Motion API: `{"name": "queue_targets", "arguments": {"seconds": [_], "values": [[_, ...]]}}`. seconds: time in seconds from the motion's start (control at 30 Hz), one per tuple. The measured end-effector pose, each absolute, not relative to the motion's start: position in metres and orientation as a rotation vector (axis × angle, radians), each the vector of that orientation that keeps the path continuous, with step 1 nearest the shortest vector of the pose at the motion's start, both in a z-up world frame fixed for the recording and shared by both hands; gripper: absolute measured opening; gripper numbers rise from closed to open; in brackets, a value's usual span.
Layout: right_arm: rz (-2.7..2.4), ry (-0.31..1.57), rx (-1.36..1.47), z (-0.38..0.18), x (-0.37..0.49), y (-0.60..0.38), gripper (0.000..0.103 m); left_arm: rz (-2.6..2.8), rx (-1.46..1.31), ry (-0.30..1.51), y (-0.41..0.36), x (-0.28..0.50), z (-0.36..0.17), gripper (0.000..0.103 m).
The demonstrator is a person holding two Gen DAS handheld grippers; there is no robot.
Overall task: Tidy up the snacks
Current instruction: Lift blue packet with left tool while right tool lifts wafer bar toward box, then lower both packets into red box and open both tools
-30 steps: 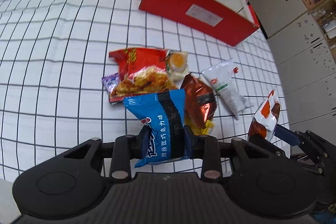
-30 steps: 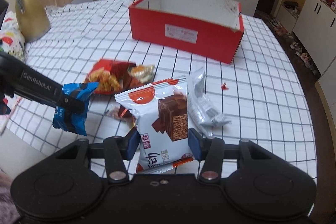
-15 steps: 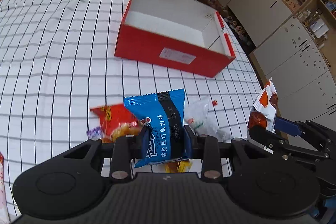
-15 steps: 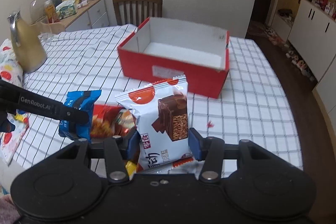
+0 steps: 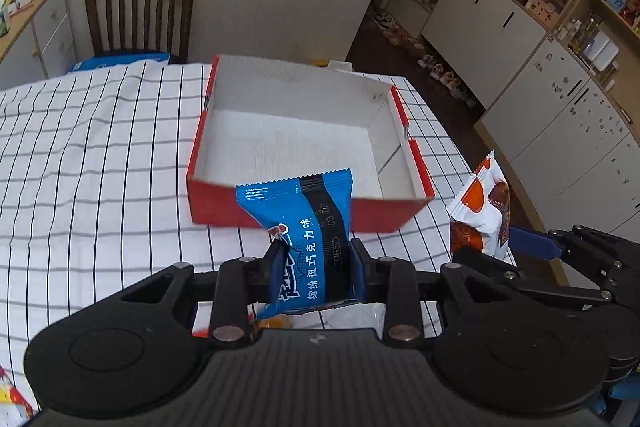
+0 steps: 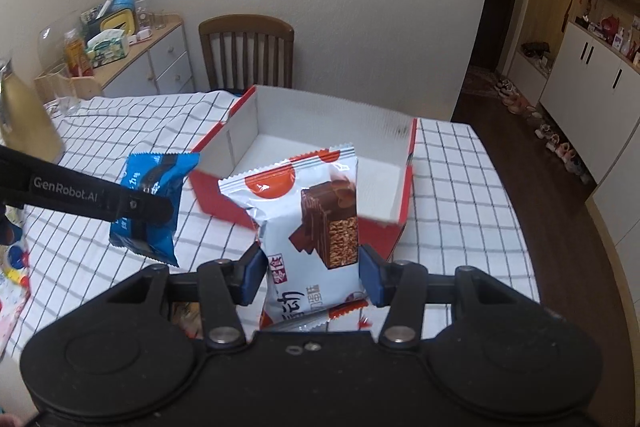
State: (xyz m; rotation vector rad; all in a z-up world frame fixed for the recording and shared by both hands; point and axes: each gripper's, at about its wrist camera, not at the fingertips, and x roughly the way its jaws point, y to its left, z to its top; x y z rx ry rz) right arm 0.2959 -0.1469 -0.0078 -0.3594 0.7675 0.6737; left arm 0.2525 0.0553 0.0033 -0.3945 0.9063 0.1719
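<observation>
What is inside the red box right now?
The red box shows only its bare white floor and walls; no snack lies in it. The blue packet and the white wafer packet, both held in front, cover its near edge.

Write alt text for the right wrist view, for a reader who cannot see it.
The right gripper holds a white wafer snack packet upright before an open, empty red box on a checked tablecloth. At left, the left gripper holds a blue snack packet in the air; a wooden chair stands behind the table.
</observation>
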Motion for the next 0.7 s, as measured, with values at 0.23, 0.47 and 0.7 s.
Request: {"name": "queue_targets", "arguments": {"seconds": [0.23,0.47,0.7], "values": [[0.658,0.77,-0.356,-0.013,0.334,-0.131,0.048,0.183,-0.356,0.884,0.065,0.297,0.006,0.033],[0.651,0.784,-0.36,-0.026,0.372,-0.11,0.048,0.213,-0.332,0.879,0.077,0.342,-0.004,0.033],[0.647,0.814,-0.381,-0.049,0.405,-0.088,0.048,0.244,-0.323,0.933,0.091,0.387,-0.029,0.033]]}}
